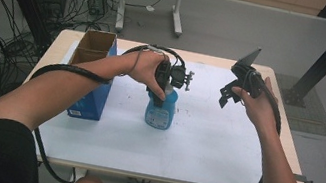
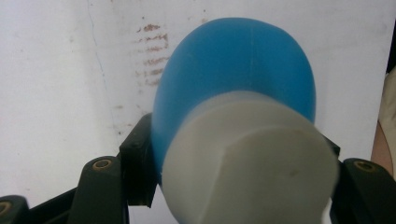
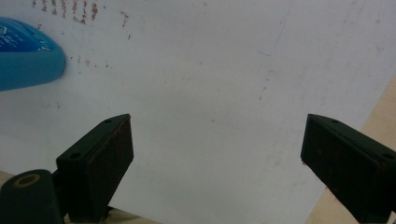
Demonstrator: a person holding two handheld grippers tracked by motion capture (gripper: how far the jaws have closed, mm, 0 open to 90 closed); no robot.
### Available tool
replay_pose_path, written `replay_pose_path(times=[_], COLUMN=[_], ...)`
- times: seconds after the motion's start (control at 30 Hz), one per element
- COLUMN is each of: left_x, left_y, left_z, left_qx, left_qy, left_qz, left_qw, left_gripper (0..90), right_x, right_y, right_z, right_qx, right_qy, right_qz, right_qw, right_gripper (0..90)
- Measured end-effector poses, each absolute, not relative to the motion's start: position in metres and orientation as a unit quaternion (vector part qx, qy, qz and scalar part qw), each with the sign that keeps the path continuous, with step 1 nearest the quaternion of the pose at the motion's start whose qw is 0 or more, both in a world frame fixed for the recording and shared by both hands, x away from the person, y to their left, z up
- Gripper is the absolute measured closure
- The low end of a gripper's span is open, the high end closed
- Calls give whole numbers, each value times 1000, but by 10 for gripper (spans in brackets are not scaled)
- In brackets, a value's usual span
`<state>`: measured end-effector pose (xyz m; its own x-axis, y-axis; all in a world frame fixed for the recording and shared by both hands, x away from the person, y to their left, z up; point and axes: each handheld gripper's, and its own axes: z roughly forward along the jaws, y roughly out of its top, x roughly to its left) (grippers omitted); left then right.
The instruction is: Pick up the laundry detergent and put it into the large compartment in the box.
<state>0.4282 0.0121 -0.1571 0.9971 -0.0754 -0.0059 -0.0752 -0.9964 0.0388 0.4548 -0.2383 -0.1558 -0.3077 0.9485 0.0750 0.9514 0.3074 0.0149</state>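
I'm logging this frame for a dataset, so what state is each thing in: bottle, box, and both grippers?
Blue bottle: upright on the white sheet, white cap on, gripped near the top.
Cardboard box: standing at the table's left side, top flaps open.
Left gripper: jaws shut on the bottle, just below the cap.
Right gripper: jaws wide open, holding nothing, raised above the sheet.

A light wooden table [image 1: 288,144] carries everything, and a big white sheet [image 1: 202,144] covers most of its top, leaving bare wood along the edges. Near the sheet's middle stands a blue bottle [image 1: 160,111], upright. At about nine o'clock from the bottle, an open cardboard box [image 1: 95,46] rests on the sheet. Faint brown smudges [image 2: 152,56] mark the white surface beside the bottle.
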Motion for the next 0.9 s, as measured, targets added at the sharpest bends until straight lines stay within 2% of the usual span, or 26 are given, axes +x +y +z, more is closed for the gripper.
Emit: replay_pose_path(times=[0.9], left_x=[428], left_y=[12], left_z=[-157], left_qx=[999], left_qy=[-29], left_qz=[-5], left_qw=[19], left_gripper=[375], right_x=[454], right_y=[-240], right_z=[-158], right_qx=[-588], right_qy=[-807], right_qz=[-31], right_qw=[29], right_gripper=[91])
